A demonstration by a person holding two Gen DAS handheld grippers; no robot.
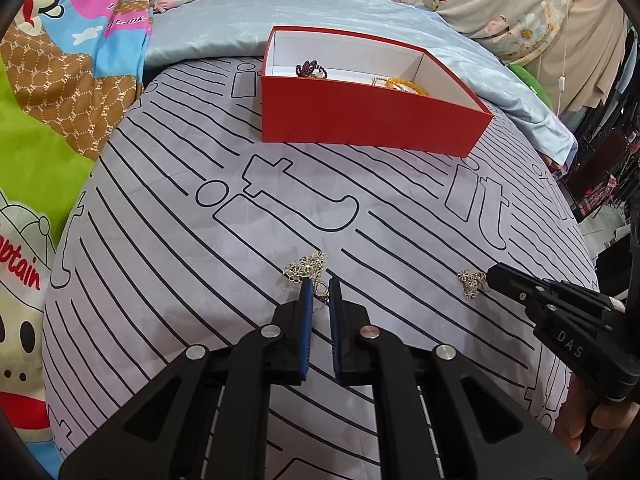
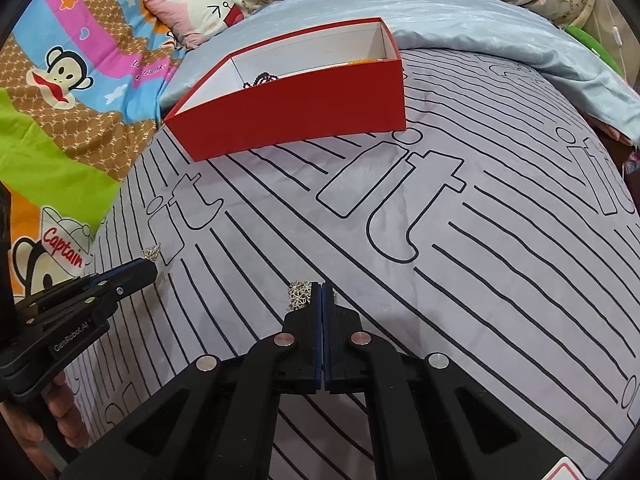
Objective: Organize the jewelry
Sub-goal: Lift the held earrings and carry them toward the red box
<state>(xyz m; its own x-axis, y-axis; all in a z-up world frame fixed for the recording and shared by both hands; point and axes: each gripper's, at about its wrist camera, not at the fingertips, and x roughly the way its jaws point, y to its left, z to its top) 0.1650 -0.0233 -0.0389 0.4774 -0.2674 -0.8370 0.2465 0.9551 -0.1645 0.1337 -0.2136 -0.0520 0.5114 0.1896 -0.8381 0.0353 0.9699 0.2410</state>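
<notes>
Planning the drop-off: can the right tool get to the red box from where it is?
Probably yes: the right tool faces the red box over bare sheet, and the box is open-topped.

Both tongs are matt black plastic with bright, polished metal pivot pins; the left gripper (image 1: 320,290) carries ribbed blue rubbery pads (image 1: 307,300), and the right gripper (image 2: 322,294) has the same blue lining. At the left tips lies a silvery flower earring (image 1: 306,266), shiny filigree metal; a matching earring (image 2: 299,295) glints at the right tips. Under them the grey sheet (image 1: 168,312) is soft, matt cloth, faintly creased. Beyond the tips, the red box (image 1: 360,116) looks like smooth matt card, white inside. Behind it the pale blue fabric (image 1: 224,28) has a satin sheen.
</notes>
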